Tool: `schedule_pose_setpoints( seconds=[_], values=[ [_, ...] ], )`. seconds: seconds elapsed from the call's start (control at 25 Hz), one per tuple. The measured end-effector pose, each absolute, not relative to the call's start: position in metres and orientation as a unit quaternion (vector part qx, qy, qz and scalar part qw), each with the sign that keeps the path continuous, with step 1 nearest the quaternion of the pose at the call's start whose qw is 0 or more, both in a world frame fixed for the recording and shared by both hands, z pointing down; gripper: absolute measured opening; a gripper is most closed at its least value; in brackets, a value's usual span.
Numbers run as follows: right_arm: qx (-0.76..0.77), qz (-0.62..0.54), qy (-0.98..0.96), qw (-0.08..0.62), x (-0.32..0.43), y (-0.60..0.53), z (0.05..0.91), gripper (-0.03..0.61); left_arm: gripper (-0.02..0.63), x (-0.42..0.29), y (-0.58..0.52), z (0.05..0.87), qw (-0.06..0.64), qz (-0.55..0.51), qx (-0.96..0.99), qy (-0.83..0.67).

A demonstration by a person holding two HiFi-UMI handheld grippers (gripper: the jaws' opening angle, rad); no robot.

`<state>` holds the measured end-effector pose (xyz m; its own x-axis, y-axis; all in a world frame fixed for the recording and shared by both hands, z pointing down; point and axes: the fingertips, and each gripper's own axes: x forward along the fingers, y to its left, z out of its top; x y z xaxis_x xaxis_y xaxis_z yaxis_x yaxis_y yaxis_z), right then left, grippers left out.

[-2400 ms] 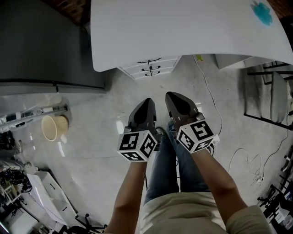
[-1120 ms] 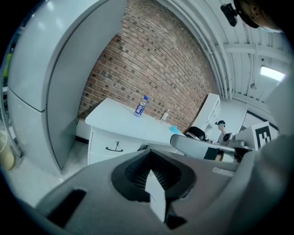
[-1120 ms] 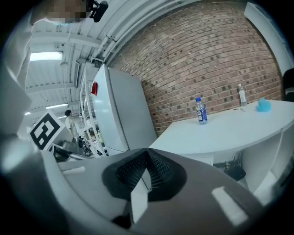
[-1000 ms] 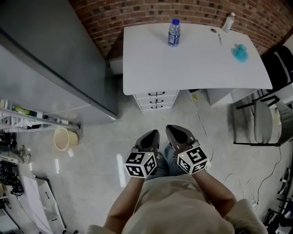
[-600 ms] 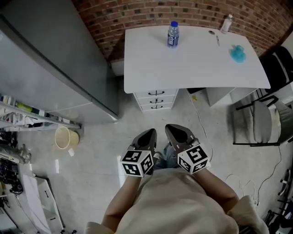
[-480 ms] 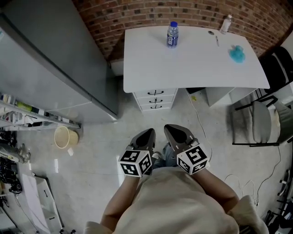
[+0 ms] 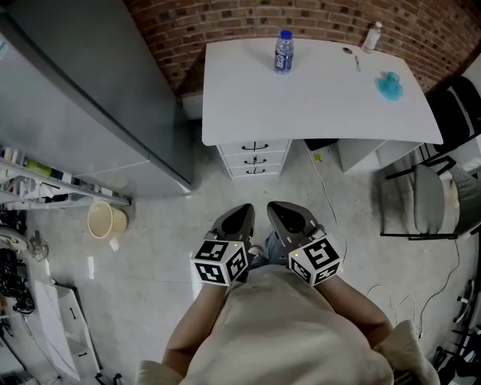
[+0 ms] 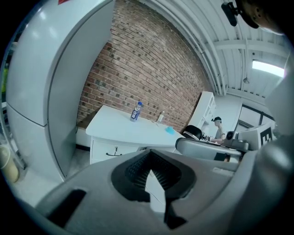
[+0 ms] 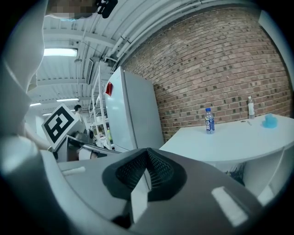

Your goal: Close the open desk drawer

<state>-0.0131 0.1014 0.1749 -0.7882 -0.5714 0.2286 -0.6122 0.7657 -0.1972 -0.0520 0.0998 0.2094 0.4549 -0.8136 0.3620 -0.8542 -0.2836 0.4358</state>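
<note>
Drawer unit [image 7: 255,157] partly under desk [image 7: 323,98]

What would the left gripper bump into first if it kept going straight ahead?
Probably the drawers under the desk. The left gripper, shut and empty, points slightly down towards them, and nothing shows in between. Depth is hard to judge, so it might touch the floor just before them.

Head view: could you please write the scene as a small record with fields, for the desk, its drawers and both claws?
desk: white desk, against brick wall
drawers: drawer unit under desk's left end as pictured, three fronts, none seen pulled out
on desk: water bottle, blue object
left claw: shut, empty, away from drawers
right claw: shut, empty, away from drawers
</note>
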Motion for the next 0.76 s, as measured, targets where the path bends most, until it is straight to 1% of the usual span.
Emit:
schedule_pose_setpoints(
  seconds=[0.76],
  values=[
    [0.306,0.137,-0.938,0.090,-0.0219,0.1008,0.1814,0.002,-0.003,-0.0624,0.0958,0.2114,0.300,0.029,0.794,-0.528]
  ],
)
